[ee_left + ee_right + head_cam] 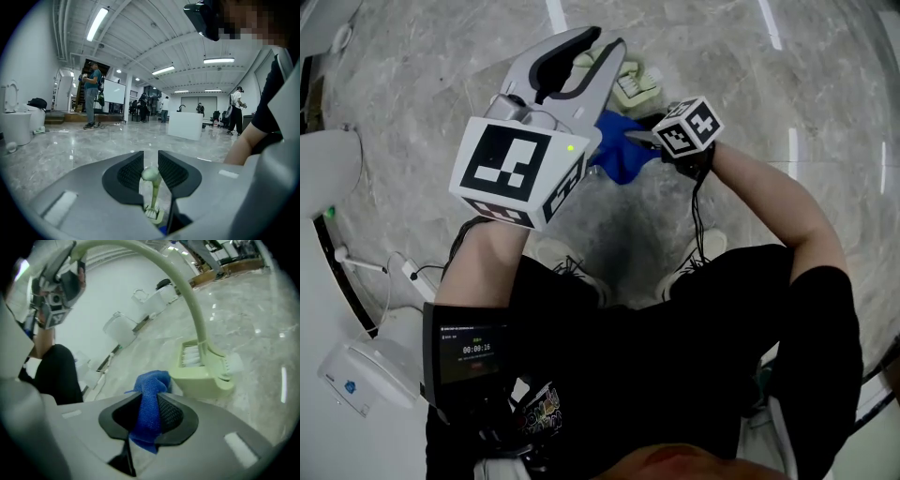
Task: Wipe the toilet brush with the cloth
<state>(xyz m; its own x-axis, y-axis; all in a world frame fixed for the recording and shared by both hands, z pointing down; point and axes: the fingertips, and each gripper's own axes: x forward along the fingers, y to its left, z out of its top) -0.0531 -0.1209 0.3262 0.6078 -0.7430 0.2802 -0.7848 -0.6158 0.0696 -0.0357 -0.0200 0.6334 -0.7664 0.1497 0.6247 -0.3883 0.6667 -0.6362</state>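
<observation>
Toilet brush [202, 366], pale green with white bristles, up in the air over grey marble floor [403, 84], head end lowest. Round knob of its curved handle pinched between fingers [129, 174] of left gripper [151, 157], clenched on it from both sides. Blue cloth [151, 380] bunched and squeezed tight in right gripper [150, 399], one fold poking out past the tips, loose end hanging behind the pads. Fold just beside brush head; contact between them impossible to tell. From the head view, both grippers raised in front of person [694, 356], cloth close under brush head
</observation>
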